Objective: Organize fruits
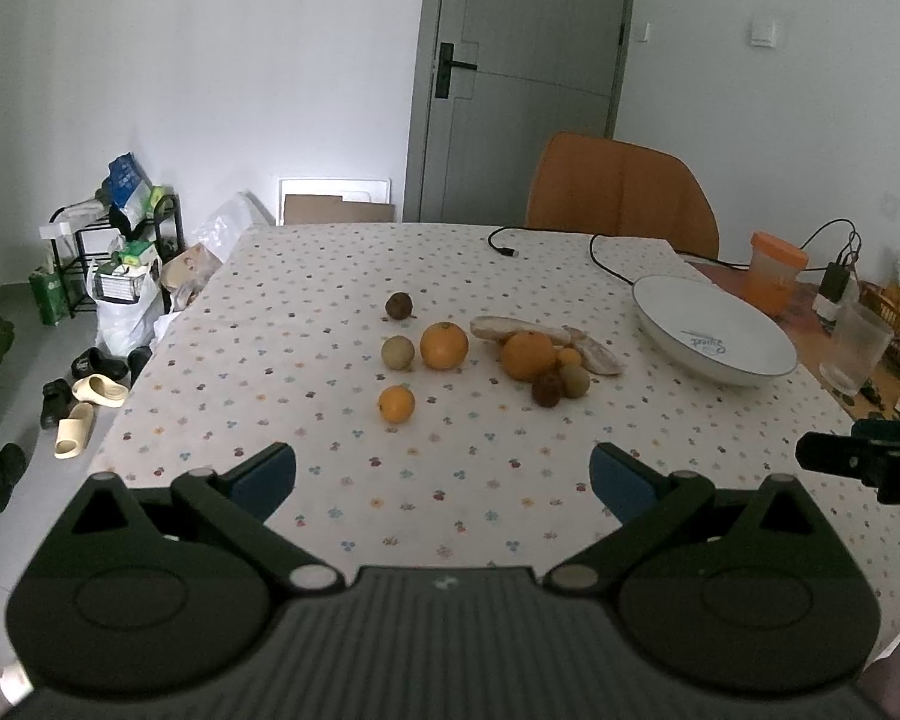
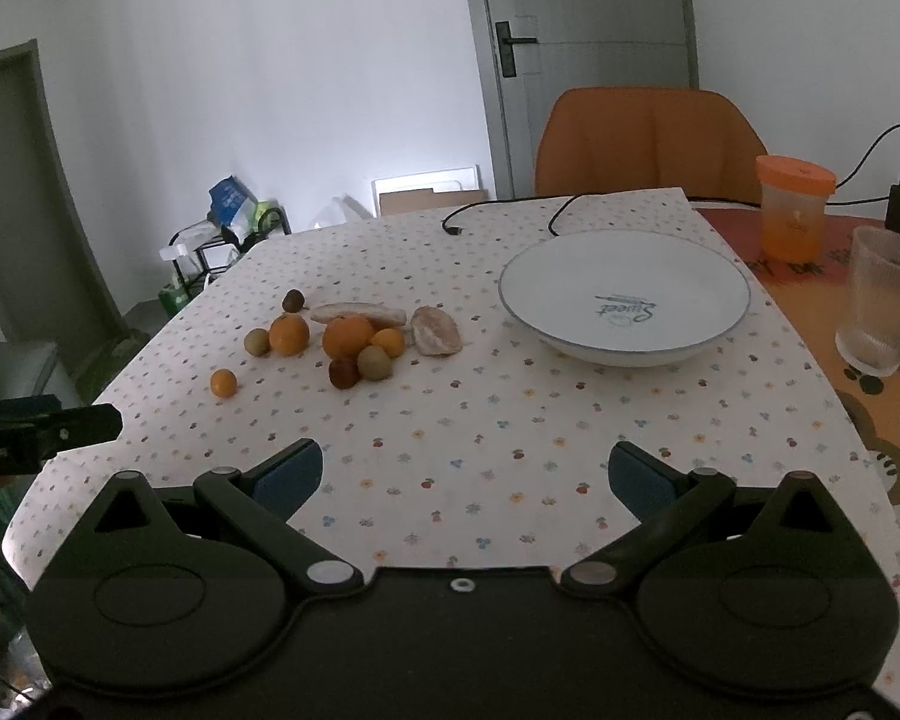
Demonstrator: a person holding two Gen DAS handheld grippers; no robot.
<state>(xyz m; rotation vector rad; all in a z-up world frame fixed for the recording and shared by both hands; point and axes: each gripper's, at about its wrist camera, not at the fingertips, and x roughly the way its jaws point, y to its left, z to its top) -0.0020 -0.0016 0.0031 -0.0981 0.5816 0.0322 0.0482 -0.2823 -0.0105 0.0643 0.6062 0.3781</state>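
- Both claws hang over the near edge of the table [image 1: 306, 276], jaws spread wide and holding nothing: left claw [image 1: 443, 477], right claw [image 2: 465, 474].
- The fruits lie loose on the cloth, mid-table, well ahead of both claws; none is in the bowl [image 2: 624, 294], which sits far right and appears empty.
- From the left claw the nearest piece is the small orange [image 1: 396, 404], straight ahead and slightly left, standing apart from the others. Beyond it are a bigger orange [image 1: 444, 345], a pale round fruit [image 1: 397, 352] and a dark one [image 1: 399, 305].
- To the right of these is the tight cluster: a large orange [image 1: 528, 355], a dark fruit [image 1: 547, 389], and a peeled banana [image 1: 519, 329] with its long axis running left to right.
- From the right claw the cluster lies ahead and left, the bowl ahead and right.
- Judgement: the left claw is better placed for the lone small orange; the right claw is nearer the bowl and the cluster's right side.
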